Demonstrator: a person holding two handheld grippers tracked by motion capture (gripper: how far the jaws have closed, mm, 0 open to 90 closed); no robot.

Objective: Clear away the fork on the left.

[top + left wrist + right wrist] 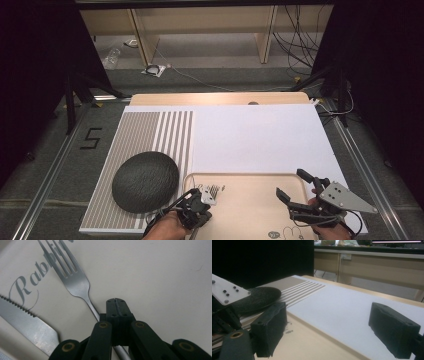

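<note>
Two grippers work over the tray (280, 176): the left gripper (117, 305) pinches the fork (75, 281) by its handle near the tray's left edge, beside the knife (30, 326). Lift level, so it can't swivel. The right gripper (332, 327) hovers spread.

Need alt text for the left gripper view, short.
The left gripper, jaws shut, is clamped on the handle of a silver fork lying on a cream tray, tines pointing to the upper left. A serrated knife lies at the lower left, beside printed script lettering on the tray.
</note>
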